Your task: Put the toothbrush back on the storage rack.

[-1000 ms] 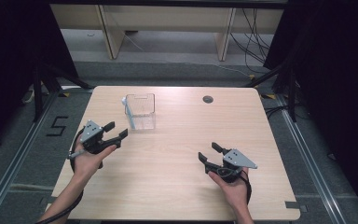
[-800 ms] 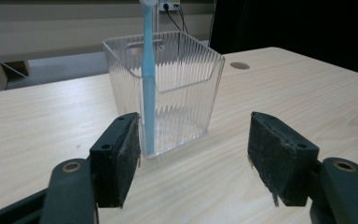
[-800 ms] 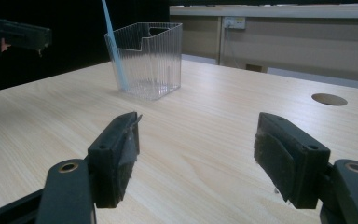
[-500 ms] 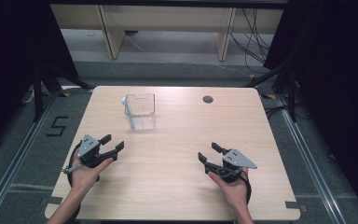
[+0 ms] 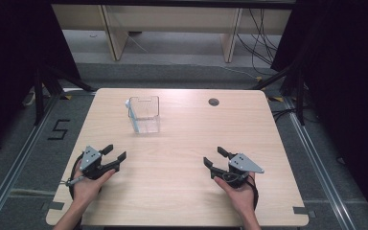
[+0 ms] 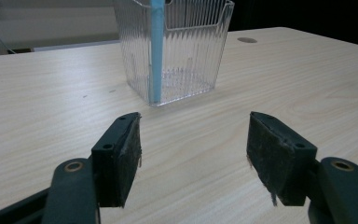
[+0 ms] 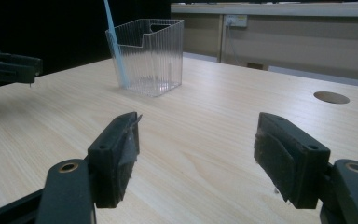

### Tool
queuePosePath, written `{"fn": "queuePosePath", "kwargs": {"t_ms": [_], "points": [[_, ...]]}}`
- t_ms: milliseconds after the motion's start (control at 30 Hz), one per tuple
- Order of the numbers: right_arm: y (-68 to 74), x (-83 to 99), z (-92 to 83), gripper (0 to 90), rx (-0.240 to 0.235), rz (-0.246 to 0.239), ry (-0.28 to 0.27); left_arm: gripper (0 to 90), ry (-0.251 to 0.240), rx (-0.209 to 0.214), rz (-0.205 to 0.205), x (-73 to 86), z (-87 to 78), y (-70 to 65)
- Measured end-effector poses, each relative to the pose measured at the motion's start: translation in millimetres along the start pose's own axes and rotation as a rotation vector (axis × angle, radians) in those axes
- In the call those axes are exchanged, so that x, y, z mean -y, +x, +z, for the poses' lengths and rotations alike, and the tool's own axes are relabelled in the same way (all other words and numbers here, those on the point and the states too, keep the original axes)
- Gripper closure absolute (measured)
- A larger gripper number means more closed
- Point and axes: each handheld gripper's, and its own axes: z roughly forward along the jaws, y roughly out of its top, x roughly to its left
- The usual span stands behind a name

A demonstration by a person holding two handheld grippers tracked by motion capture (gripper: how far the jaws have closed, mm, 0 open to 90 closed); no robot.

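A clear ribbed plastic box stands on the far left part of the wooden table, with a light blue straw leaning inside it. The same box rises just beyond my left gripper's jaws, the straw upright at its near wall. My left gripper rests low at the front left, open and holding nothing. My right gripper sits at the front right, open and bare too. From the right gripper view the box and straw stand far off to the left.
A round cable hole lies in the table's far right part. A wooden shelf frame and cables stand on the floor behind the table. Dark curtains flank both sides. A "5" mark is on the floor at left.
My left gripper has drawn back from beside the box toward the table's front left edge. The right gripper has stayed put.
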Motion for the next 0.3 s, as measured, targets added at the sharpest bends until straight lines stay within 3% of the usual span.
{"fn": "queuePosePath", "kwargs": {"t_ms": [33, 67, 100, 133, 167, 200, 300], "points": [[1.6, 0.1, -1.2, 31.9, 0.023, 0.016, 0.005, 34.7, -0.008, 0.0, 0.009, 0.1, -0.6, -0.2], [1.3, 0.3, -0.9, 31.9, 0.025, 0.015, -0.004, 34.8, -0.012, 0.001, 0.011, 0.3, -0.4, -0.9], [0.2, -0.5, -2.4, 31.9, 0.012, 0.01, 0.021, 34.7, -0.014, -0.001, 0.014, 0.4, -0.5, -1.3], [-2.6, -0.8, -1.7, 31.9, 0.013, -0.027, 0.008, 34.7, -0.013, -0.003, 0.021, 0.4, -0.7, -1.8], [-2.9, -0.5, -0.7, 31.9, 0.011, -0.03, -0.009, 34.8, -0.016, -0.006, 0.027, 0.6, -0.8, -2.3], [-1.3, -0.1, -0.9, 31.9, 0.003, 0.006, -0.002, 34.9, -0.016, -0.006, 0.029, 0.6, -1.2, -2.6], [-2.4, -0.6, -1.6, 31.9, -0.006, 0.001, -0.002, 34.6, -0.032, -0.005, 0.016, 1.2, -0.4, -1.7]]}}
